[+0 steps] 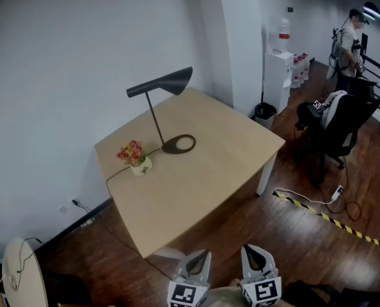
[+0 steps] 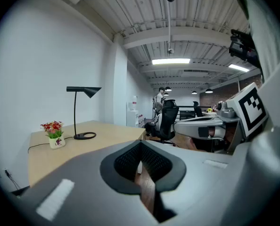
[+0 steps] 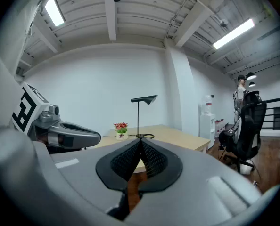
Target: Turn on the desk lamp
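A black desk lamp (image 1: pixel 160 84) with a cone shade stands on the pale wooden desk (image 1: pixel 228 152). Its ring base (image 1: pixel 179 144) is near the wall side and no glow shows under the shade. Its cord runs left past a small pot of red flowers (image 1: pixel 134 157). Both grippers hang low at the near side, well short of the desk: the left gripper (image 1: pixel 201 257) and the right gripper (image 1: pixel 253 252). Each is shut with nothing between its jaws. The left gripper view shows the lamp (image 2: pixel 84 91) far off at left. In the right gripper view the lamp (image 3: pixel 145 99) stands straight ahead.
A black office chair (image 1: pixel 339 124) stands right of the desk, with a water dispenser (image 1: pixel 278 74) and a waste bin (image 1: pixel 264 114) by the pillar. A person (image 1: pixel 350 41) stands far right. Yellow-black tape (image 1: pixel 324 218) and cables lie on the wooden floor. A round white table (image 1: pixel 23 275) sits at bottom left.
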`<act>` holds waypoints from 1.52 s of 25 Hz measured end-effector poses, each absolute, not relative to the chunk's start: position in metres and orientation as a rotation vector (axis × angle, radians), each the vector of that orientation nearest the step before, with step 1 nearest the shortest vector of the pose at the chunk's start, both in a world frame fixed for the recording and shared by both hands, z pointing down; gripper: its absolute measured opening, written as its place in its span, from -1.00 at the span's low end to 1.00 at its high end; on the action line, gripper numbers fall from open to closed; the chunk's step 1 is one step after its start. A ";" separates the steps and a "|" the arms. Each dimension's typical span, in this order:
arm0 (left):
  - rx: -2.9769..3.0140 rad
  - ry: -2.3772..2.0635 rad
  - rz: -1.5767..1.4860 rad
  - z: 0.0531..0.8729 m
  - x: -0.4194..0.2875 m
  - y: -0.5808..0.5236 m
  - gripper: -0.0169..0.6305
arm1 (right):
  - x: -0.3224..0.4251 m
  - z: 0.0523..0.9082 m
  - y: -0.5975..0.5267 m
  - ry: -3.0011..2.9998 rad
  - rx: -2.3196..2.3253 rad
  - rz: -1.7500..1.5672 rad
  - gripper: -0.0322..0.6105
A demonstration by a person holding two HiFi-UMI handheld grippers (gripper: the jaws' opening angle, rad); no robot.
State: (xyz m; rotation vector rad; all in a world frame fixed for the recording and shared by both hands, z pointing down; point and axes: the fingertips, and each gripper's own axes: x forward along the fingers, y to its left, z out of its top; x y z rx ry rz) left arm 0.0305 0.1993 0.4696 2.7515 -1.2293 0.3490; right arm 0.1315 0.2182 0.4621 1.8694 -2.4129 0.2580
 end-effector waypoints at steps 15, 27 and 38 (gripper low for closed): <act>2.707 -1.220 0.367 0.490 0.034 0.143 -0.97 | 0.136 0.481 0.162 -2.375 1.824 0.281 -0.90; 2.699 -1.188 0.186 0.479 -0.016 0.024 -0.97 | 0.078 0.454 0.050 -2.308 1.820 0.173 -0.90; 2.590 -1.345 0.141 0.488 -0.086 -0.038 -0.97 | 0.009 0.458 -0.030 -2.384 1.663 0.149 -0.90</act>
